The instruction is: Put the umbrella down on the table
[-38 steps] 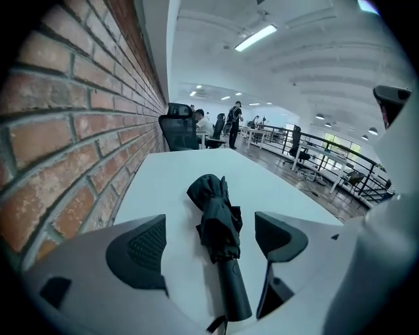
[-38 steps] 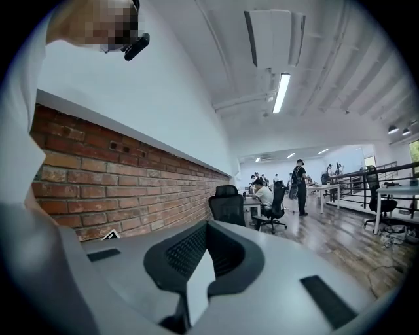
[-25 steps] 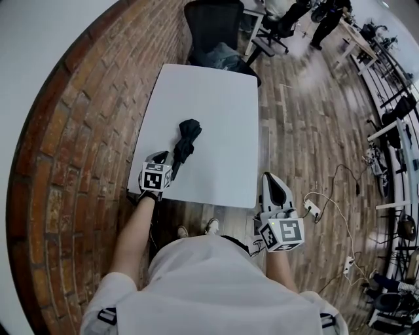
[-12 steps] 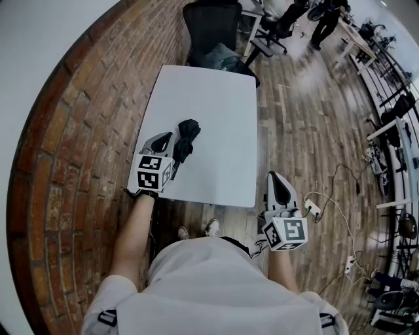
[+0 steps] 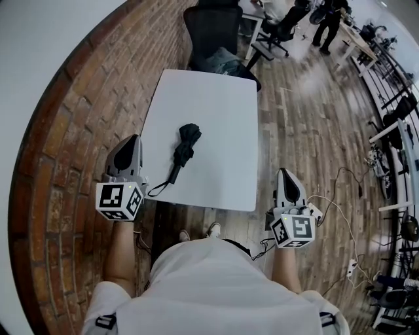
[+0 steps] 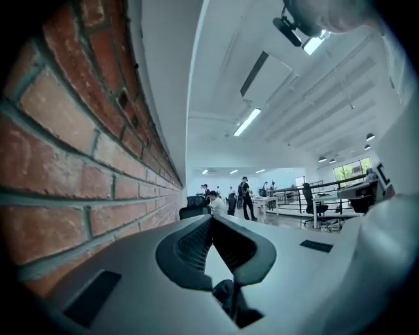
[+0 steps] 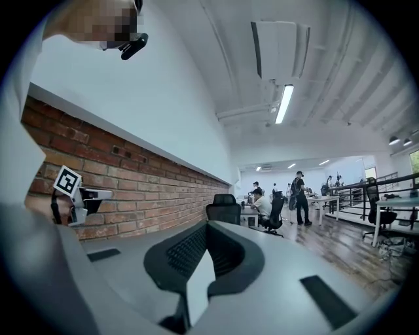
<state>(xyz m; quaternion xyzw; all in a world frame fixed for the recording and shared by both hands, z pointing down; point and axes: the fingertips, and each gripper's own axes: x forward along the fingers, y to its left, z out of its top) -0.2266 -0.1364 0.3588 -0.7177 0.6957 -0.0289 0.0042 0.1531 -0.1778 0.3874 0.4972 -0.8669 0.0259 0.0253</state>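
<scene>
Hanging just off the table's near left corner, the left gripper (image 5: pixel 131 140) has its jaws pressed together, tips meeting, with nothing between them. The right gripper (image 5: pixel 286 173), just past the table's near right corner, is likewise closed and empty. Both point toward the table's far end.

The umbrella (image 5: pixel 186 145), black and folded, lies flat on the table (image 5: pixel 222 111), nearer its left side and near end, apart from both grippers. Its strap (image 5: pixel 159 189) loops out over the near edge.

The table is white, plain and rectangular. A brick wall (image 5: pixel 72 124) runs along its left side, and a black chair (image 5: pixel 213 29) stands at its far end. Wooden floor (image 5: pixel 308 124) spreads to its right, with cables (image 5: pixel 334 196) near the right gripper. Beyond the chair are desks and people (image 5: pixel 327 19); strip lights (image 7: pixel 283 103) cross the white ceiling.
</scene>
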